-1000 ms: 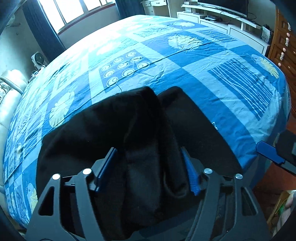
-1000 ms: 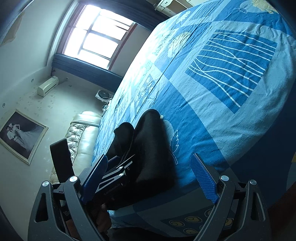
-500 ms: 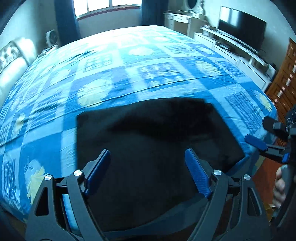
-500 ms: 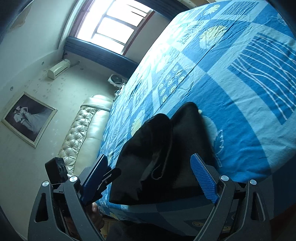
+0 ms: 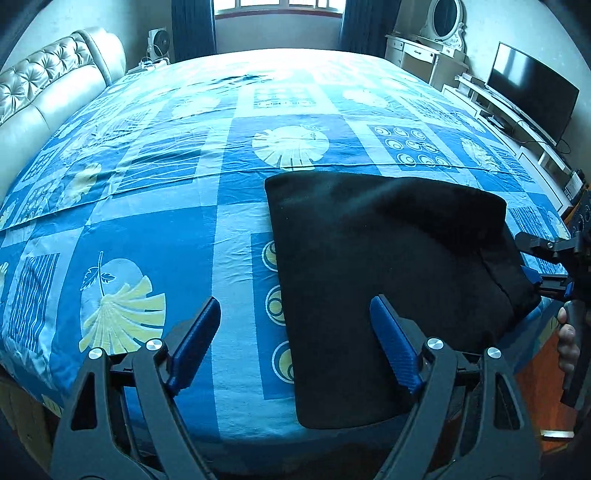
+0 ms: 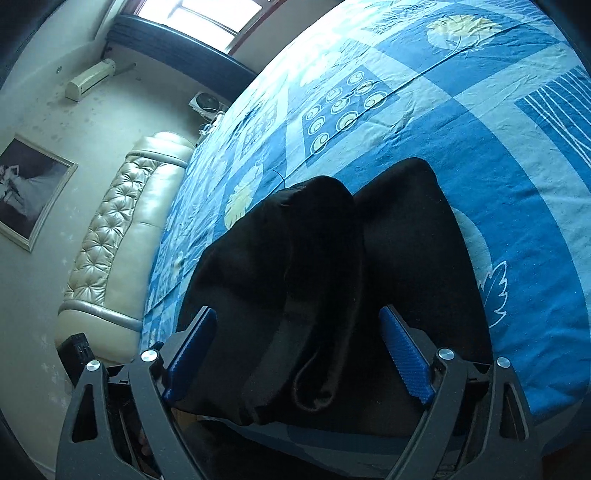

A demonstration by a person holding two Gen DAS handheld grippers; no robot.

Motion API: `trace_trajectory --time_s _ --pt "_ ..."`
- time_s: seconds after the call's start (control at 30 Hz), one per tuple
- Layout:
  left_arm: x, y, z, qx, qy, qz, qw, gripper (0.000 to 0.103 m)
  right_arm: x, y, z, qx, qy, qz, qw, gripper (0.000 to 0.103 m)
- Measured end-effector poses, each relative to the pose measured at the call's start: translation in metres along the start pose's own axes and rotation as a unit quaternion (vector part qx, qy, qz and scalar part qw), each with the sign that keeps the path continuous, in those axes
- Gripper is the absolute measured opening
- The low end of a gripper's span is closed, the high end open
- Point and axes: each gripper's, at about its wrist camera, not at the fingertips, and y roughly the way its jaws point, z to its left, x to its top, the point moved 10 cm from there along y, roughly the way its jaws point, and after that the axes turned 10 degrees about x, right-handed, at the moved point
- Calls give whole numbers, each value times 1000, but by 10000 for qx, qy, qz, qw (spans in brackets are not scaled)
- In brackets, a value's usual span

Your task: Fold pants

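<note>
Black pants lie folded into a flat rectangle near the front right corner of the bed. My left gripper is open and empty, above the bed's front edge, with its right finger over the pants' near left part. My right gripper is open, close at the pants' right end, and its fingers straddle the raised folds of the pants. The right gripper also shows at the pants' right edge in the left wrist view.
The bed has a blue patterned sheet. A padded cream headboard is on the left. A TV on a low white stand and a white dresser stand along the right wall. A window is at the far end.
My left gripper has let go of the pants, moved left and pulled back; the pants now lie flat. My right gripper has closed in on the pants' right end.
</note>
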Motion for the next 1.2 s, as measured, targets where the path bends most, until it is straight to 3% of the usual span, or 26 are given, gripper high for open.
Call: trace_trajectory --time_s 0.03,0.07,0.1,0.17,0.2,0.3,0.47,0.67,0.77,0.83,0.9,0.97,1.03,1.2 --pt "0 -1 1 -7 -8 -13 10000 83 2 -1 -3 -56 10 9 10000 68" --pt "-1 -1 2 -28 -22 -24 10000 83 3 -3 -8 -106 36 24 9999 51" --pt "-1 0 3 -47 -35 -26 10000 83 2 -1 -12 -121 110 102 9998 46" --pt "-2 1 5 -76 -73 -22 9999 83 -4 5 -14 -47 125 278 9995 25" --pt "-2 2 6 -88 -92 -18 9999 83 -8 11 -12 -40 61 427 9991 19" --pt "-3 4 12 -80 -151 1 9999 84 -9 14 -1 37 -101 462 9989 13" --pt "-2 5 22 -31 -196 5 9998 84 9 -7 15 111 -276 79 9995 9" --pt "-3 10 26 -27 -247 60 9997 84 26 -42 -2 -272 -405 -230 9985 0" --pt "-5 12 24 -61 -251 90 9996 84 28 -57 -26 -372 -176 -310 9987 0" --pt "-6 13 22 -55 -207 92 9997 84 20 -53 -34 -108 85 -72 9999 0" --pt "-5 14 22 -38 -193 79 9998 84 12 -46 -34 170 368 73 9991 8" --pt "-5 15 25 -33 -235 100 9997 84 9 -41 -37 49 345 91 9994 58" --pt "-5 17 27 -18 -270 128 9996 84 11 -36 -33 216 409 42 9989 63" --pt "-9 20 32 25 -295 188 9994 84 16 -13 -32 320 464 237 9981 63"
